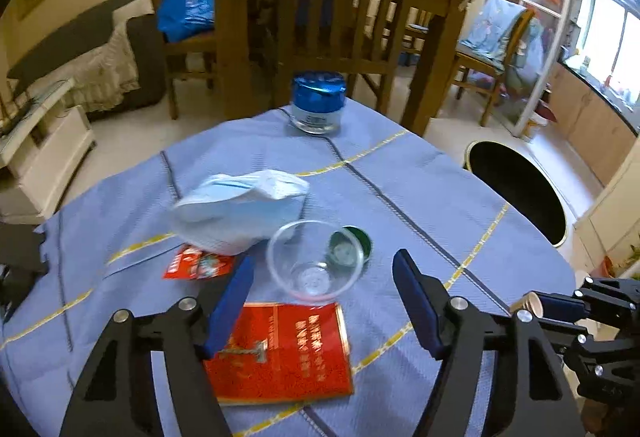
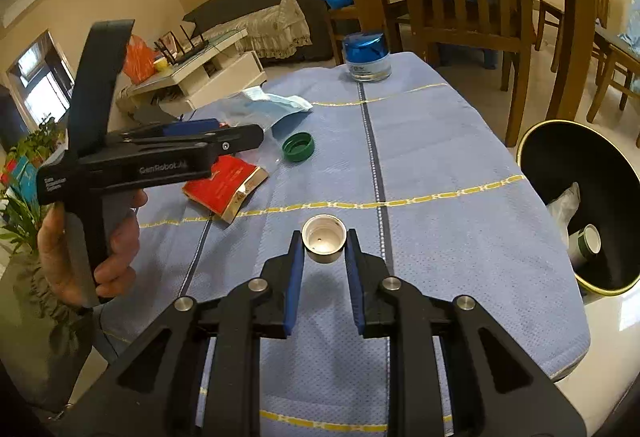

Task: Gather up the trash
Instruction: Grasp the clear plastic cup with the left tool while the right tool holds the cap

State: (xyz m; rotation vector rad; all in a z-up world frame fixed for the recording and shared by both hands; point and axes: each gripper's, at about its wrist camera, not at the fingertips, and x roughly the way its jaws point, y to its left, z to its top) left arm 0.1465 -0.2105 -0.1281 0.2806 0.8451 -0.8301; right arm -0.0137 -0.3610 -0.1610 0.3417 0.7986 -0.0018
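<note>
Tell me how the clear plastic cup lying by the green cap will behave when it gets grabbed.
The clear plastic cup looks thin-walled, so it is probably light and may buckle if squeezed hard. It lies on its side on the tablecloth, so a nudge could roll it toward the green cap. Its smooth, glossy wall may slip.

At the table's [image 1: 400,165] far edge, a jar [image 1: 318,103]. Nearer and to the left, a face mask [image 1: 240,211], overlapping a small packet [image 1: 198,265]. Just right of the mask, a clear cup [image 1: 314,263] with a bottle cap [image 1: 348,247] behind it (seen through its wall). Nearest, a flat box [image 1: 284,351]. Off the table's right side, a bin [image 1: 520,191].
</note>
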